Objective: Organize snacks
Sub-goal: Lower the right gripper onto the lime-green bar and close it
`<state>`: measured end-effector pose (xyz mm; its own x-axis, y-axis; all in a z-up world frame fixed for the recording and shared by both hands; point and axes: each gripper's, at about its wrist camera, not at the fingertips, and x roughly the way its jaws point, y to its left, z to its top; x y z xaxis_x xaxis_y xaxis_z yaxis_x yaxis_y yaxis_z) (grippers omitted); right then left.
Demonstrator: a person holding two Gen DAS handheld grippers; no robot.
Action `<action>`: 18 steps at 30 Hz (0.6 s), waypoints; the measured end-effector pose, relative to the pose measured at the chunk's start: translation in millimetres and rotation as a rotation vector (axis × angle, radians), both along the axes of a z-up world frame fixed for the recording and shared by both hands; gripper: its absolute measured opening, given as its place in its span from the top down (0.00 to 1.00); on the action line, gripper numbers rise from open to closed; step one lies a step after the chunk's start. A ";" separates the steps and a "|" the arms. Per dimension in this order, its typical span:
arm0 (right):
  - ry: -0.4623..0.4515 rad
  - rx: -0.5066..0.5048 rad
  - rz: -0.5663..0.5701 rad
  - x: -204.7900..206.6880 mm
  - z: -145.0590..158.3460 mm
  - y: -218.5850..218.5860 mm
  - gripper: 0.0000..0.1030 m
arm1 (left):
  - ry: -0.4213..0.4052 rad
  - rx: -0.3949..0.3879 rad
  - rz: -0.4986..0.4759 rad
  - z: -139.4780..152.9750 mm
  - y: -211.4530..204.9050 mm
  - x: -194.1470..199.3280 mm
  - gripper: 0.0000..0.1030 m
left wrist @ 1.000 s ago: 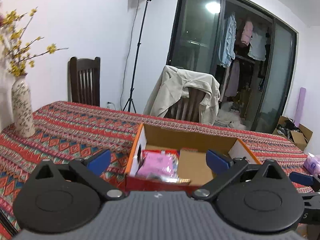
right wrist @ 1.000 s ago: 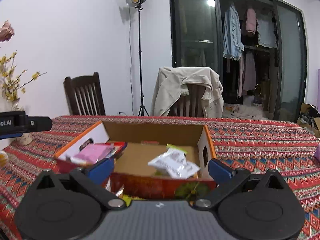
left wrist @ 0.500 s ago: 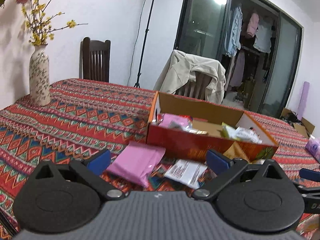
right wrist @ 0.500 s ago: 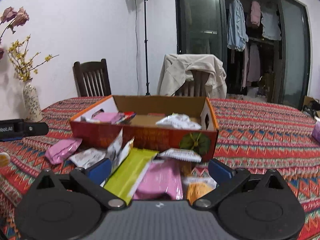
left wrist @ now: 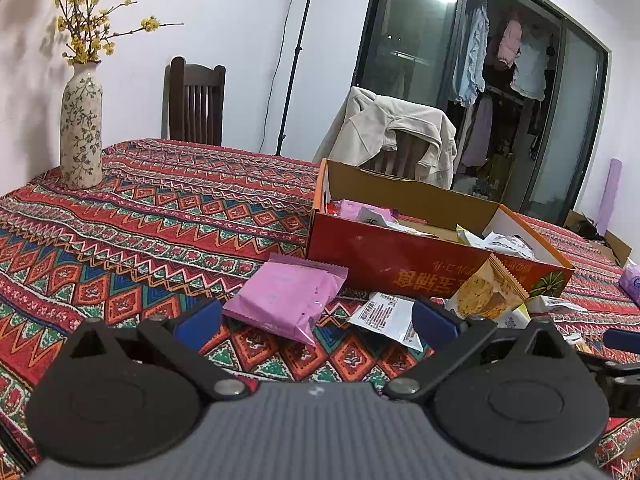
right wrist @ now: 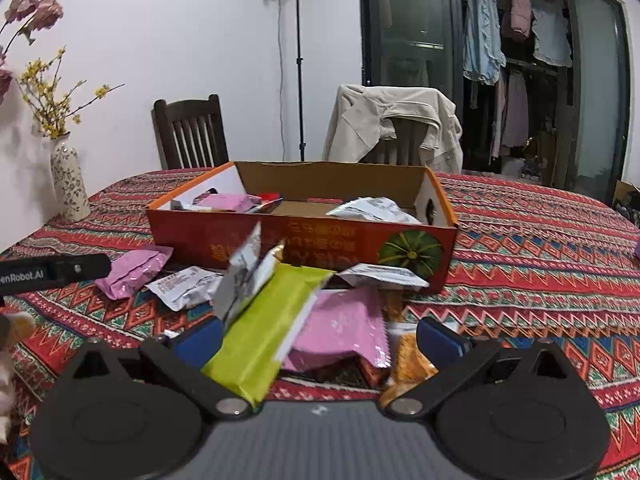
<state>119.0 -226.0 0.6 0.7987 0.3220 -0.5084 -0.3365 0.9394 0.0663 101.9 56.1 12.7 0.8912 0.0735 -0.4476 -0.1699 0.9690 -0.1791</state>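
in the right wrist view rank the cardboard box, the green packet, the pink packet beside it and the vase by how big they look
1. cardboard box
2. green packet and pink packet: similar, both partly hidden, so unranked
3. vase, though it stands farther away

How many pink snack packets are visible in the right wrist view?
3: one inside the box at its left end, one on the tablecloth left of the box, one in the front pile. Others may be hidden.

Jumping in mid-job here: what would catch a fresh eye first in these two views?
The open red-orange cardboard box in the middle of the patterned tablecloth, already holding a few packets. Next, the heap of loose snacks before its near wall: a lime-green packet and a pink packet lie between the open right gripper fingers. Another pink packet lies ahead of the open left gripper.
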 end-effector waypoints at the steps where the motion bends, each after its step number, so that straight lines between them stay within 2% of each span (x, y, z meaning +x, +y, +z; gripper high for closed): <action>1: 0.001 -0.011 0.007 1.6 0.2 5.1 0.02 | 0.002 -0.004 -0.002 -0.6 0.7 0.2 0.00; 5: 0.014 -0.076 0.032 10.1 -1.4 29.5 0.17 | 0.011 -0.018 -0.010 -2.9 2.4 1.1 0.00; 8: 0.033 -0.136 0.043 17.4 -5.9 47.5 0.31 | 0.013 -0.032 -0.015 -4.2 4.4 1.5 0.00; 10: 0.049 -0.157 0.054 20.6 -11.5 55.0 0.36 | 0.018 -0.041 -0.019 -5.0 4.9 2.0 0.00; 13: 0.043 -0.196 0.058 19.7 -18.5 61.4 0.44 | 0.017 -0.052 -0.022 -5.5 5.8 1.5 0.00; 15: 0.032 -0.211 0.048 18.1 -19.2 60.8 0.54 | 0.017 -0.058 -0.026 -5.8 5.7 1.2 0.00; 18: 0.022 -0.214 0.040 14.8 -18.9 52.4 0.62 | 0.017 -0.059 -0.028 -6.1 5.2 0.7 0.00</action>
<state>133.9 -173.6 -18.3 0.7752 0.2364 -0.5858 -0.3746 0.9187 -0.1251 102.7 61.4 6.6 0.8847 0.0220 -0.4657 -0.1468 0.9612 -0.2335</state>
